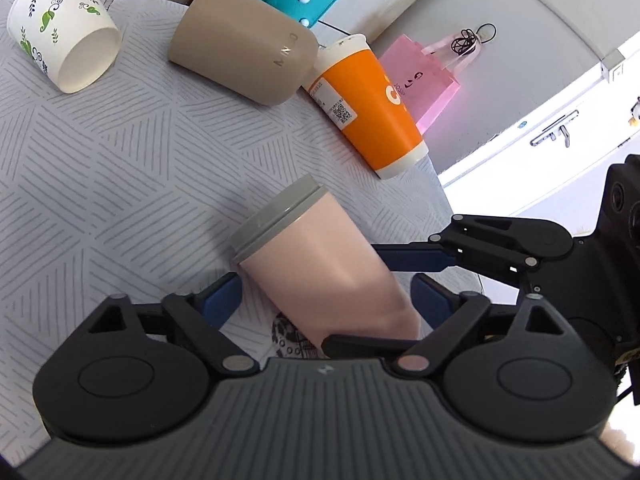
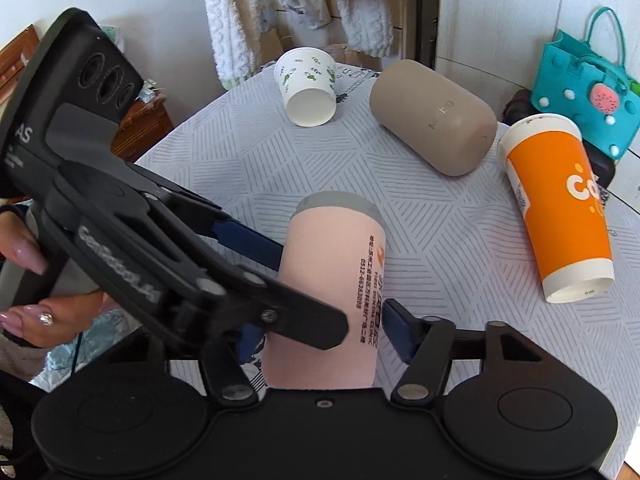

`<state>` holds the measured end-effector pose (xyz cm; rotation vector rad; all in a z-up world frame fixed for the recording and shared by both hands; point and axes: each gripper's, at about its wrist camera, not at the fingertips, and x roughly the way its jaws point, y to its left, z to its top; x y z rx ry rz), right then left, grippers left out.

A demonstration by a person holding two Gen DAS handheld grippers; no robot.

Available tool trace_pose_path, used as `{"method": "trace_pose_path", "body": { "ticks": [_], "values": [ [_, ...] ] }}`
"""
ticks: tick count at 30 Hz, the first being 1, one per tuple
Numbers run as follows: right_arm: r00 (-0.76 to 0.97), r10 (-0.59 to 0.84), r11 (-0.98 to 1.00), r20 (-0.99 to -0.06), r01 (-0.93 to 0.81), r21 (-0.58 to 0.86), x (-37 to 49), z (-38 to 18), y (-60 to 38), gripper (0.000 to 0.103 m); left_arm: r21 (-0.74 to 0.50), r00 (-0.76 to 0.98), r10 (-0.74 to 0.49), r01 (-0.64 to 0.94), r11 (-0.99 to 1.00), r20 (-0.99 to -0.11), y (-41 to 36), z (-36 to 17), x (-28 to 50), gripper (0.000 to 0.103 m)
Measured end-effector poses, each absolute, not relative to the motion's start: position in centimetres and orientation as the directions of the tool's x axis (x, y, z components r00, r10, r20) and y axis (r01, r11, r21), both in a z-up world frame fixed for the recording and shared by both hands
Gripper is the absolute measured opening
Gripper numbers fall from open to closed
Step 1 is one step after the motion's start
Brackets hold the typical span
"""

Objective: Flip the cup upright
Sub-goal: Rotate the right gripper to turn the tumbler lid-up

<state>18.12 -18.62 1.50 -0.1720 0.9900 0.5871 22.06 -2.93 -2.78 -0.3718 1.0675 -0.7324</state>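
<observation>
While four cups lie on the tabletop [image 1: 100,168], both hand-held grippers stand open around the pink cup [image 1: 320,256]. Left hand-held gripper [image 1: 320,300] and right hand-held gripper [image 2: 320,328] hide its base.

pink cup [image 1: 320,264] base: hidden behind gripper body | orange cup [image 2: 560,208] logo: cut off

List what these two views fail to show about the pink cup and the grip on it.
- Pink cup base: both views, hidden behind the gripper bodies.
- Left gripper jaws' contact: far side hidden by the cup.
- Right gripper left finger: right view, covered by the left gripper's arm.
- Cup's print: too small to read.
</observation>
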Motion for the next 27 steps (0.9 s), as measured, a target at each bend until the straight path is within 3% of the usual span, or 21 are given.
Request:
{"method": "trace_pose_path", "body": {
  "ticks": [12, 23, 27],
  "values": [
    [0.439, 0.445, 0.821, -0.781, -0.549, 0.159, 17.7, 1.1, -20.0, 0.068, -0.606, 0.365, -0.706, 0.361, 0.708, -0.607, -3.5, -3.4, 21.0, 0.083],
    [0.632, 0.445, 0.767, -0.635, -0.635, -0.094, 13.5, 0.7, -18.6, 0.068, -0.335, 0.579, -0.594, 0.497, 0.800, -0.558, -3.7, -0.3, 16.6, 0.073],
    [0.648, 0.471, 0.750, -0.598, -0.651, -0.115, 13.4, 0.6, -18.8, 0.068, -0.298, 0.611, -0.586, 0.512, 0.805, -0.533, -3.3, 0.5, 16.3, 0.067]
  ]
}}
